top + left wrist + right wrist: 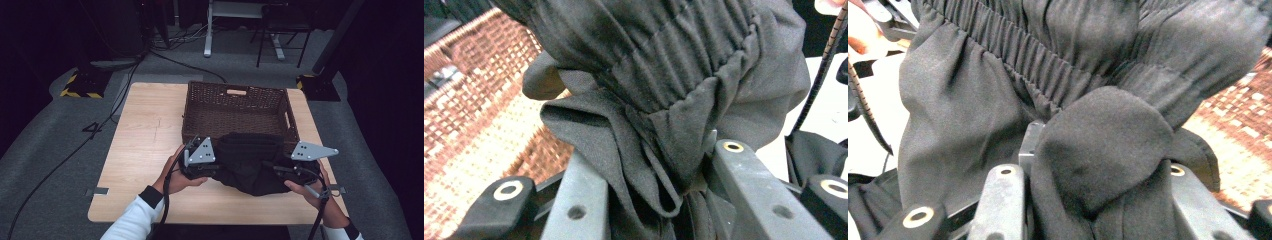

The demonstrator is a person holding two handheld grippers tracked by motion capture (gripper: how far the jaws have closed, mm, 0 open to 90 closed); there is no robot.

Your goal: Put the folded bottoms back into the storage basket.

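Observation:
A bunched black garment with an elastic waistband point(250, 162) hangs between my two grippers over the near rim of a brown wicker basket point(235, 107). My left gripper point(212, 167) is shut on the garment's left side; gathered cloth point(659, 150) is pinched between its jaws. On the garment's right side my right gripper point(280, 170) is shut, with folded cloth point(1098, 155) bulging out between its jaws. The fingertips are buried in fabric in both gripper views.
The basket sits at the far middle of a light wooden table point(145, 135) and has cut-out handles. A cable point(165, 210) trails from each gripper toward the near edge. Beyond the table are grey carpet, desk legs point(207, 35) and a chair.

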